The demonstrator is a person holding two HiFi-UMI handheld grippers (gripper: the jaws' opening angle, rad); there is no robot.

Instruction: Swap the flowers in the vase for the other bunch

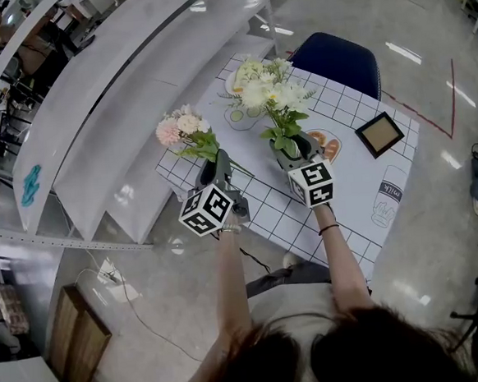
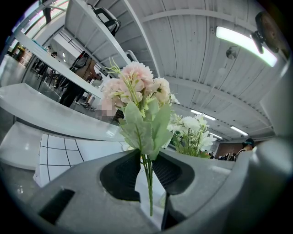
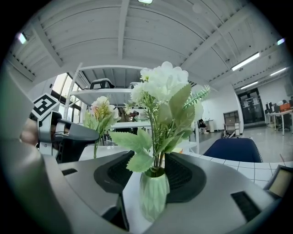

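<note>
Pink bunch (image 2: pixel 139 116) pinched; right jaws open round vase (image 3: pixel 154 195).

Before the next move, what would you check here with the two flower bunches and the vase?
1. Hold of left gripper on pink bunch: ok, fingers shut on its stems.
2. Opening of right gripper around green vase: ok, fingers apart, vase between them.
3. Vase upright on table: ok.
4. Seating of white bunch in vase: ok, stems down its neck.
5. Bunches clear of each other: ok, the head view shows a gap.
</note>
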